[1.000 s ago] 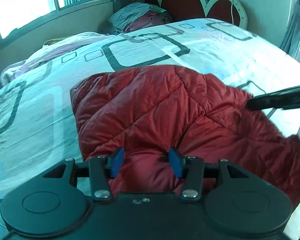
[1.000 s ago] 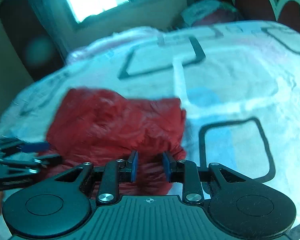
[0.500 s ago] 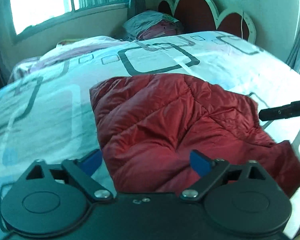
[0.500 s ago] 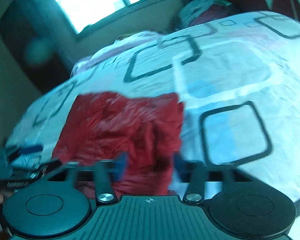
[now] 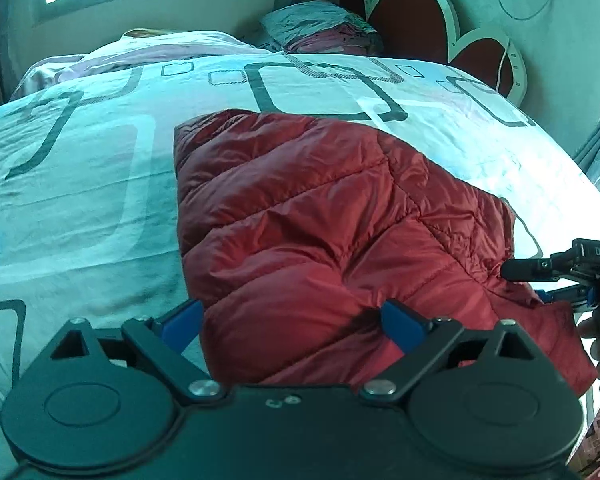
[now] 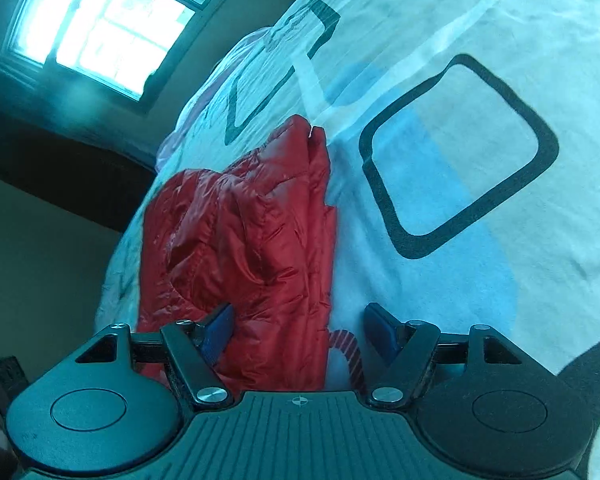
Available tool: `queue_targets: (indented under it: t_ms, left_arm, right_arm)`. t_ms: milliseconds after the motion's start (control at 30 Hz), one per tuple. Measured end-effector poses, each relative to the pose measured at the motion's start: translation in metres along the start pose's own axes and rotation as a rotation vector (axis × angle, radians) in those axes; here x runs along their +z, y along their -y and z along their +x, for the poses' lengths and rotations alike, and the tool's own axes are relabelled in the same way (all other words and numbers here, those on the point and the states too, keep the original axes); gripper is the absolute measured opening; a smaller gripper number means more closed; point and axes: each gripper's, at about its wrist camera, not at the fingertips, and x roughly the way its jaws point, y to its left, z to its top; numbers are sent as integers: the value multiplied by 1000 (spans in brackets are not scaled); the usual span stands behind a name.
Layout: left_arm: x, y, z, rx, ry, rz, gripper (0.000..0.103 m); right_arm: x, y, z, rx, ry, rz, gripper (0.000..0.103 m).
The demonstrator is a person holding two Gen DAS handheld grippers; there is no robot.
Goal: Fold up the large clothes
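— Well, where is the jacket (image 5: 320,240) seen?

— It is laid on the bed (image 5: 80,184), folded into a thick red bundle, on the patterned sheet (image 6: 440,280). In the left wrist view it is spread across the middle, with its near edge running under the camera. In the right wrist view it is seen edge-on, as stacked quilted layers to the left of a dark-outlined square in the print.

— How is the left claw (image 5: 296,322) held?

— It is spread wide. Its blue pads (image 5: 402,326) are set apart over the jacket's near part, and nothing is pinched between them.

— And the right claw (image 6: 300,326)?

— It too is spread. One pad (image 6: 220,328) is seen over the red fabric, the other over the sheet just beside the jacket's edge; a striped red-and-white strip (image 6: 350,350) is seen between them. Nothing is gripped. From the left wrist view the same claw is seen at the far right, its tips at the jacket's right corner, though contact cannot be told.

— What else is shown?

— A pillow (image 5: 312,26) and a scalloped headboard (image 5: 420,28) are seen at the far end, and a window (image 6: 104,36) beyond.
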Motion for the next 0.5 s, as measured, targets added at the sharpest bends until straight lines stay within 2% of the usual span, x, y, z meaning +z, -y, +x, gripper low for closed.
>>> queue_targets:
  t_ms: [200, 333, 500]
  left_arm:
    - [-3, -3, 4, -11, -9, -23, 96]
    - [-6, -9, 7, -16, -18, -45, 96]
    - [-7, -17, 11, -56, -34, -82, 94]
  right_arm:
    - [0, 0, 2, 18, -42, -17, 71]
    - [-4, 9, -9, 19, -24, 21, 71]
    - [-5, 7, 1, 46, -26, 37, 71]
